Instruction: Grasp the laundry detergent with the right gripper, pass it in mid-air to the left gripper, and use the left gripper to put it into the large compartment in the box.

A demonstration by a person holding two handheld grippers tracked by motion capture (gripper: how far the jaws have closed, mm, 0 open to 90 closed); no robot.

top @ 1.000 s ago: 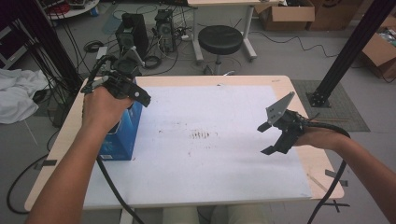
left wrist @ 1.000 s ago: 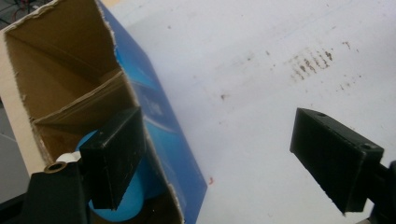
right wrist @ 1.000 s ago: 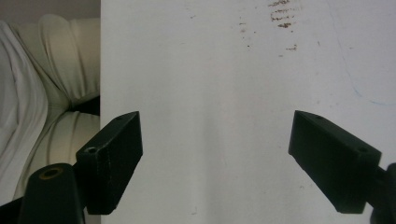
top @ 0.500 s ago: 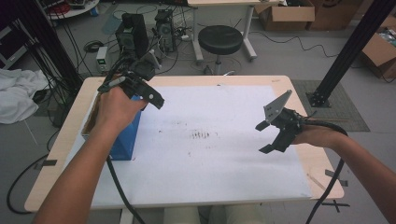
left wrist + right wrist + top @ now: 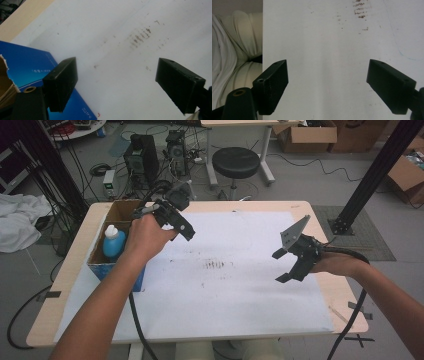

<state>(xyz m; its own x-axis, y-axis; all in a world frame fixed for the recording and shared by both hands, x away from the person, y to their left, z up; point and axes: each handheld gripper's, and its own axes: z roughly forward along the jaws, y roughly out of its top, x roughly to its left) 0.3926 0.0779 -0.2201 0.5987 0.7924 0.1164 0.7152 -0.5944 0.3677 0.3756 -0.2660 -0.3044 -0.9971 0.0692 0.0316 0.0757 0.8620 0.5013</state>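
An open cardboard box [image 5: 106,270] with blue outer walls stands at the table's left side. Inside it a blue bottle [image 5: 113,243] with a white cap stands upright. My left gripper [image 5: 176,223] hovers just right of the box, over the left part of the white sheet [image 5: 240,295]. Its jaws are wide apart with nothing between them. In the left gripper view, my left gripper [image 5: 117,82] looks down on the sheet, with the box's blue wall [image 5: 30,67] at lower left. My right gripper [image 5: 279,266] hangs open and empty over the sheet's right side.
Brown smudges [image 5: 215,265] mark the sheet's middle. The right gripper [image 5: 328,85] looks toward the table's near edge, where the person's light clothing [image 5: 234,62] shows. Behind the table are a black stool [image 5: 236,162], computers, cables and a black post [image 5: 375,175].
My left gripper has risen from above the box and swung right over the sheet's edge, uncovering the bottle in the box. The right gripper has hardly moved.
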